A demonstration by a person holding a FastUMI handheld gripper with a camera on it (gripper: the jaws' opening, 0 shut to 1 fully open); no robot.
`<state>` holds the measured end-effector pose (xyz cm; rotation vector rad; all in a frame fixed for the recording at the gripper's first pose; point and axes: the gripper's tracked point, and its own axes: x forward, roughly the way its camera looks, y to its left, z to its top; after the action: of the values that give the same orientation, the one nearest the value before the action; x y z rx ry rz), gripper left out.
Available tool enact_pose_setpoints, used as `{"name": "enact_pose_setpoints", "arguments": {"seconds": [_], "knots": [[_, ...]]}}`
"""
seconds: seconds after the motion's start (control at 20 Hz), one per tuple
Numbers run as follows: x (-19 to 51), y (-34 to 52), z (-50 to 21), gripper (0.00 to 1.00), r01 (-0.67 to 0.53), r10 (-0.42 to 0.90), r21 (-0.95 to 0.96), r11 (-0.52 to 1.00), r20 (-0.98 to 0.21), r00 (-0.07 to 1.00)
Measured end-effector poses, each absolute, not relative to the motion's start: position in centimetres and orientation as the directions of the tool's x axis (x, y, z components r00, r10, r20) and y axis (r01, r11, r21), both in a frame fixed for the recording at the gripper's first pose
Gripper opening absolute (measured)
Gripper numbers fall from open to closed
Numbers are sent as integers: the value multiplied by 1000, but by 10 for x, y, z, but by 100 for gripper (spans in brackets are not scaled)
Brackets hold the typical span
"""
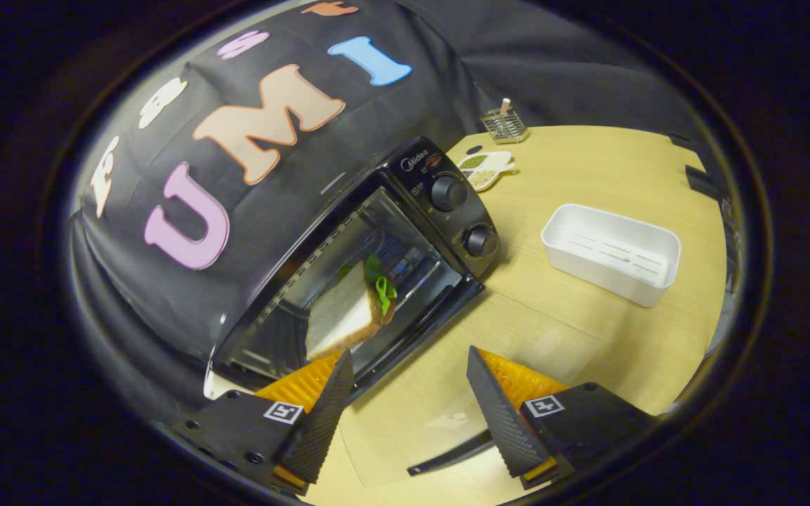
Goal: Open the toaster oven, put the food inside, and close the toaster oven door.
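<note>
The black toaster oven [447,204] stands on the wooden table [588,337] against the booth wall, with two knobs on its side panel. Its glass door [412,429] is folded down flat towards me, and the door's black handle [447,457] lies low between my fingers. Inside the cavity a sandwich [345,316] of white bread with green lettuce rests on the rack, just beyond my left finger. My gripper [412,400] hovers over the lowered door, open, its fingers [324,414] wide apart and holding nothing.
A white rectangular plastic tub [612,253] sits on the table to the right of the oven. Behind the oven are a small white dish of grains [486,169] and a wire holder [505,125]. Bare tabletop lies between the tub and my right finger.
</note>
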<state>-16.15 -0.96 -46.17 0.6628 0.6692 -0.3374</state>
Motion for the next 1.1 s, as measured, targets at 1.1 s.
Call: {"name": "enact_pose_setpoints", "arguments": {"seconds": [1.1], "knots": [[-270,-17,-541,98,87,14,71,994,-842,539]]}}
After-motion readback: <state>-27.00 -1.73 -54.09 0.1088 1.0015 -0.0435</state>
